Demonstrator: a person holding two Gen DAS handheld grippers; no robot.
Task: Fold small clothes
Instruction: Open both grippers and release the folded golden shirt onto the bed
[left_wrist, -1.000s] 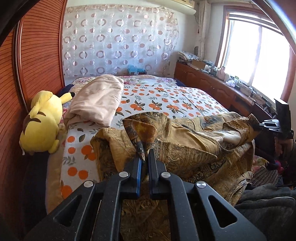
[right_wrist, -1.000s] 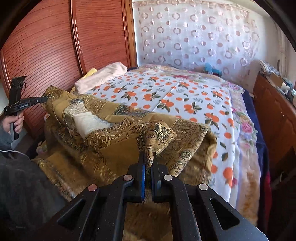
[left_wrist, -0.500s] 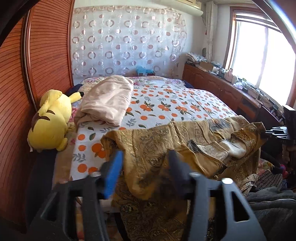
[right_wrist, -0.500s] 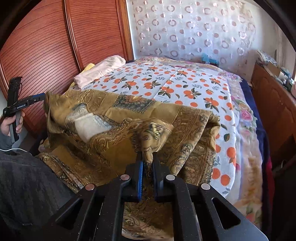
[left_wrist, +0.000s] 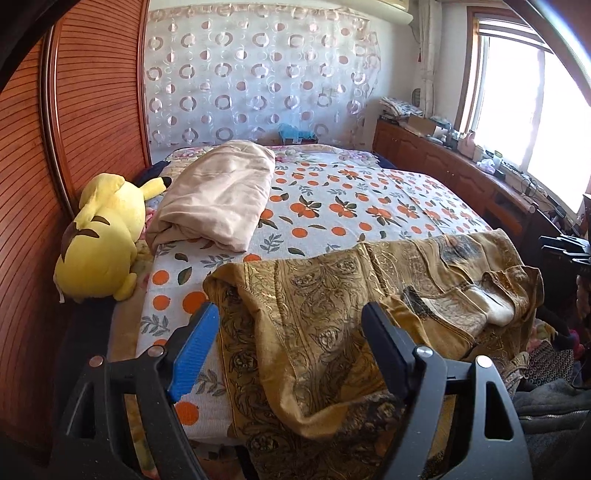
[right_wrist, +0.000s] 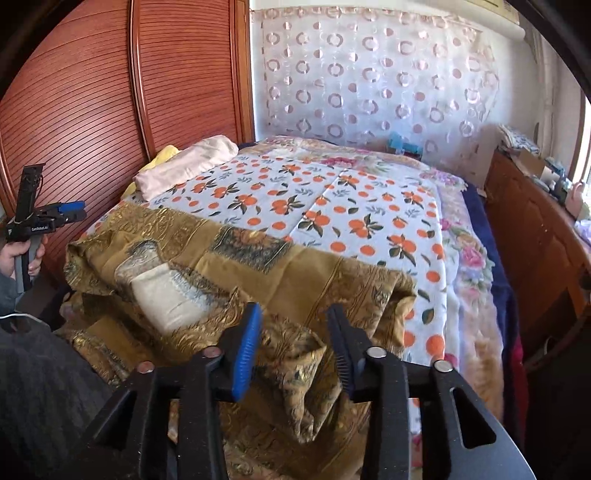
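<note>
Across the near edge of the bed (left_wrist: 369, 206), the golden paisley garment (left_wrist: 332, 302) was laid with its long axis running along that edge, from the left gripper's side to the right gripper's side, while its lower part was draped over the edge toward the person. A pale lining patch (right_wrist: 166, 299) was exposed toward the garment's middle.

The left gripper (left_wrist: 290, 328) was held just above and in front of the garment's left end, its jaws opening and already spread wide; cloth lay below the gap, but nothing was pinched between the pads. The right gripper (right_wrist: 293, 328) was placed over the opposite end, its jaws opening and roughly half parted; a bunched fold of the cloth stood between the fingers, yet it was not pressed by either pad. Each gripper was judged nearest to its own end of the garment, so the next fold would likely be taken from these two ends.

Farther off, a folded beige blanket (left_wrist: 218, 199) lay on the orange-print sheet (right_wrist: 332, 206), well apart from the garment, with a yellow plush toy (left_wrist: 99, 240) beside it against the wooden wardrobe (right_wrist: 110, 110). No containers were seen.
</note>
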